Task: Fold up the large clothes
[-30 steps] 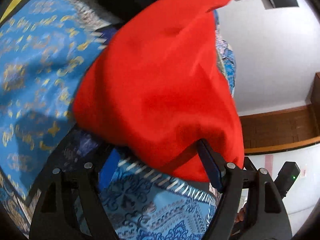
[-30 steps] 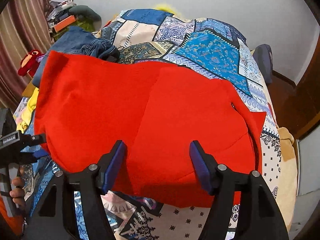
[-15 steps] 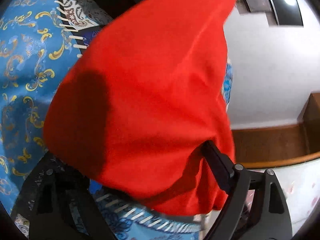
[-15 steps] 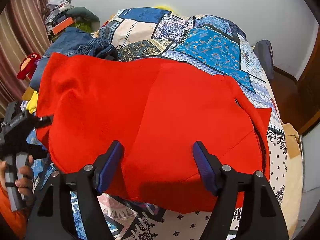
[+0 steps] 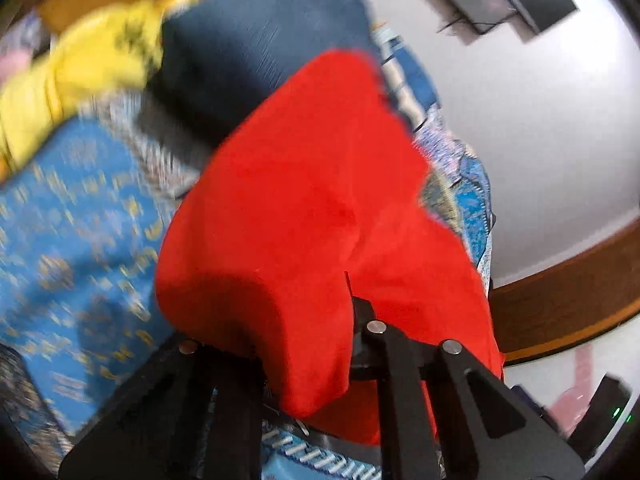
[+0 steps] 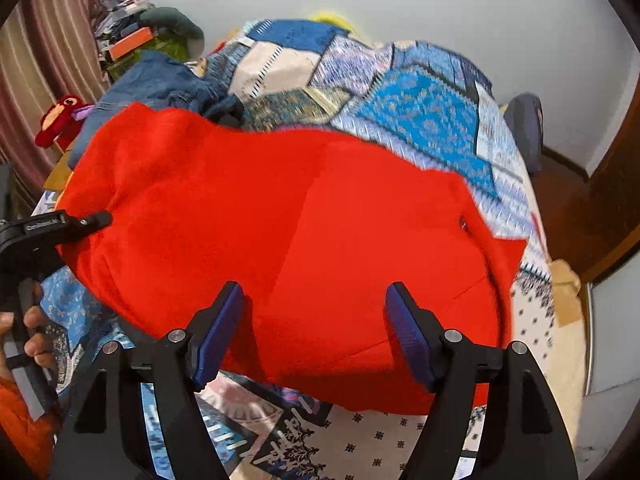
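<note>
A large red garment lies spread on a bed with a blue patchwork cover. My left gripper is shut on a fold of the garment's left edge; the cloth drapes over its fingers and hides the tips. It also shows in the right wrist view, at the garment's left side. My right gripper is open and empty, its blue pads hovering over the garment's near edge.
A blue denim garment lies at the far left of the bed, with a yellow garment beside it. A red plush toy and clutter sit by the curtain at left. A wooden door frame stands at right.
My left gripper closed on the garment's left edge and swung its view; the denim and yellow garments came into sight. My right gripper stayed open and drew slightly nearer.
</note>
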Tool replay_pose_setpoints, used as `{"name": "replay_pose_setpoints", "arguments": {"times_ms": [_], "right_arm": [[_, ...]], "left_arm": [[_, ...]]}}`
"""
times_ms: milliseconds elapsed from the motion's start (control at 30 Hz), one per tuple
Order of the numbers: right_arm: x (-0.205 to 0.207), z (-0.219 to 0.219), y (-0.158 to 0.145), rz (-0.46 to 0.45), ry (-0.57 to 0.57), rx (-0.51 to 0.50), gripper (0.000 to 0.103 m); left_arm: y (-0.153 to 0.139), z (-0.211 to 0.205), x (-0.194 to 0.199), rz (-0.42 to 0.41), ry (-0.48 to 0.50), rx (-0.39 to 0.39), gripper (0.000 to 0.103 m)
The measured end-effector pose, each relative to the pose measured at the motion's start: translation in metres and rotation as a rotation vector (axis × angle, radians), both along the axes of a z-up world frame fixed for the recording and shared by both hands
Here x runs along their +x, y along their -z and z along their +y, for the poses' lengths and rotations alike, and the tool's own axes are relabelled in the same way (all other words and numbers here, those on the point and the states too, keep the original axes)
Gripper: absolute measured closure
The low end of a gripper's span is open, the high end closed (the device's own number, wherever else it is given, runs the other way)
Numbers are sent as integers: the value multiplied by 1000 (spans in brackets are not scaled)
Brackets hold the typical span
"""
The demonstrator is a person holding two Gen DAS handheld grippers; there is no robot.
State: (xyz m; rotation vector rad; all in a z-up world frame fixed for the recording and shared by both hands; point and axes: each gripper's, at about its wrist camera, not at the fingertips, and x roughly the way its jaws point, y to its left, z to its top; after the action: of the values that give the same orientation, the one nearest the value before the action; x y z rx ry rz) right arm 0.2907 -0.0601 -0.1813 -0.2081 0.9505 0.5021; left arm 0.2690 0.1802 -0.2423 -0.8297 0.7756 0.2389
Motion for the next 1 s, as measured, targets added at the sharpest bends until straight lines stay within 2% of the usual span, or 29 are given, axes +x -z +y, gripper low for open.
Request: {"name": "replay_pose_setpoints", "arguments": {"times_ms": [100, 133, 200, 267, 367, 467, 567, 667, 800, 933, 1000], "right_arm": [[-5, 10, -17, -29, -29, 23, 33], [-7, 16, -22, -32, -47, 41, 33], [-11, 31, -24, -18, -85, 73, 33], [-16, 50, -15, 28, -128, 92, 33], [-29, 80, 11, 127, -207, 114, 33], [-45, 104, 27, 176, -300, 120, 33], [-53, 111, 21, 141, -332, 72, 33], [-48, 83, 7, 147, -304, 125, 33], [-31, 17, -10, 158, -152, 215, 33], [-17, -59, -24, 85, 50, 190, 33], [-14, -88, -27, 65, 115, 183, 32]], "left_arm": [[-40, -8, -17, -69, 2, 114, 91], [-46, -4, -28, -84, 1, 137, 91], [-73, -8, -39, -135, -1, 219, 91], [-93, -2, -41, -174, -5, 286, 91], [-125, -4, -70, -228, 6, 369, 92], [-134, -20, -78, -235, 40, 431, 92], [-132, -33, -71, -222, 68, 486, 92], [-135, -49, -57, -234, 113, 498, 92], [-142, -93, -30, -244, 214, 527, 92], [-133, -157, 2, -243, 348, 586, 92], [-121, -192, 17, -223, 413, 642, 92]]}}
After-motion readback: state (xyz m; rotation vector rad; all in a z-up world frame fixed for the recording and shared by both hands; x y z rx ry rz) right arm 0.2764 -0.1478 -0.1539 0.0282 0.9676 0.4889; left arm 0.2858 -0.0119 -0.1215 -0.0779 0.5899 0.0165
